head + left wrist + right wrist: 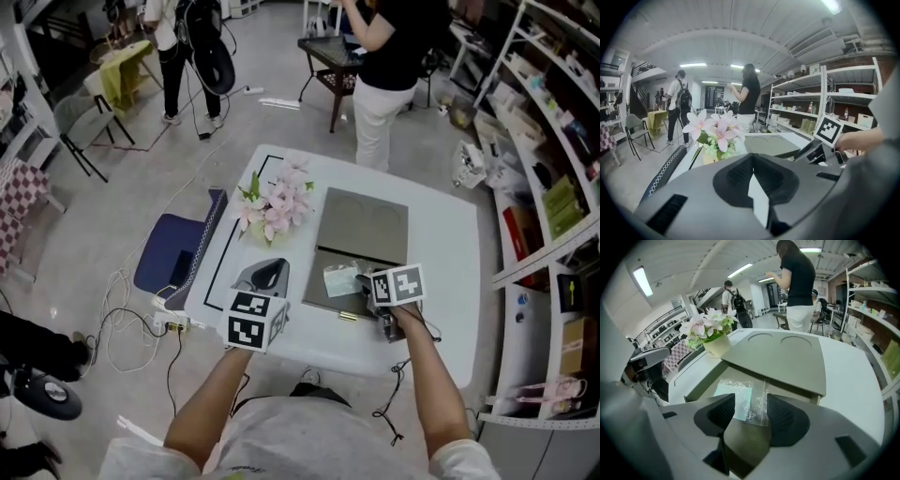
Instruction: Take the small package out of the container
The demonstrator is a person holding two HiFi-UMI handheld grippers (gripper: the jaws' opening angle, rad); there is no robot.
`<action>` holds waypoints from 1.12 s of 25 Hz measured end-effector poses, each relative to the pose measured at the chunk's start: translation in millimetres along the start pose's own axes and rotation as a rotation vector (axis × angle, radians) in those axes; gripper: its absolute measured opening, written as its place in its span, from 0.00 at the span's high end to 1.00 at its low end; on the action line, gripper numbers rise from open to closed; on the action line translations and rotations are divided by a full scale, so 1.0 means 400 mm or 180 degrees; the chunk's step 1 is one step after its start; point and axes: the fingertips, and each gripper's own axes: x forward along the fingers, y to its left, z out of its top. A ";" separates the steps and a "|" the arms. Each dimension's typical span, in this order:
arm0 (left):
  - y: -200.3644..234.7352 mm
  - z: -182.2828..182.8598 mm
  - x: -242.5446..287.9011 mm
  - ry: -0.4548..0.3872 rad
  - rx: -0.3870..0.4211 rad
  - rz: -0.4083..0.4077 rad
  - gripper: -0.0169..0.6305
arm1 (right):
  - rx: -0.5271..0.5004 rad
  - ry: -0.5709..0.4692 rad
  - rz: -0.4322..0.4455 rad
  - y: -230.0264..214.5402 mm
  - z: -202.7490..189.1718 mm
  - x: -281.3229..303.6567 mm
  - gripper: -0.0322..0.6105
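The small package (339,279), a clear bag with a pale green card inside, lies in the open grey container (319,291) on the white table. Its grey lid (364,225) rests over the container's far half. My right gripper (366,298) hovers over the container's near right edge. In the right gripper view its jaws stand open, and the package (740,399) lies just ahead with its near edge reaching between the fingertips (717,411), untouched. My left gripper (267,272) rests left of the container, and in its own view the left gripper (752,180) is open with only white table in the gap.
A pot of pink flowers (277,206) stands at the table's back left. A small brass piece (347,317) lies by the container's near edge. A person in white trousers (380,103) stands behind the table. Shelving (553,187) lines the right; a blue mat (173,253) and cables (141,319) lie on the floor at left.
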 end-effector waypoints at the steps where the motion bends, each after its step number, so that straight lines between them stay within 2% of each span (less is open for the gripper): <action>1: 0.002 0.000 0.005 0.0004 -0.0007 0.0004 0.97 | 0.0008 0.0052 -0.0006 -0.004 -0.001 0.008 0.61; 7: 0.006 0.003 0.030 0.0014 -0.0037 0.0016 0.97 | -0.0004 0.0402 0.0054 -0.012 -0.020 0.055 0.59; 16: 0.012 0.008 0.041 0.0003 -0.0055 0.0034 0.97 | -0.0142 0.0619 0.0007 -0.018 -0.026 0.077 0.61; 20: 0.010 0.008 0.038 0.0001 -0.0051 0.0037 0.97 | -0.0203 0.0620 -0.0058 -0.026 -0.029 0.073 0.67; 24: 0.004 0.002 0.031 0.0005 -0.0037 0.0038 0.97 | -0.0345 0.0574 -0.0166 -0.032 -0.029 0.066 0.83; 26: 0.004 0.001 0.029 0.0007 -0.0044 0.0045 0.97 | -0.0278 0.0514 -0.0102 -0.027 -0.026 0.064 0.92; 28: 0.002 0.002 0.025 0.0003 -0.0057 0.0056 0.97 | -0.0204 0.0478 -0.0018 -0.019 -0.027 0.063 0.94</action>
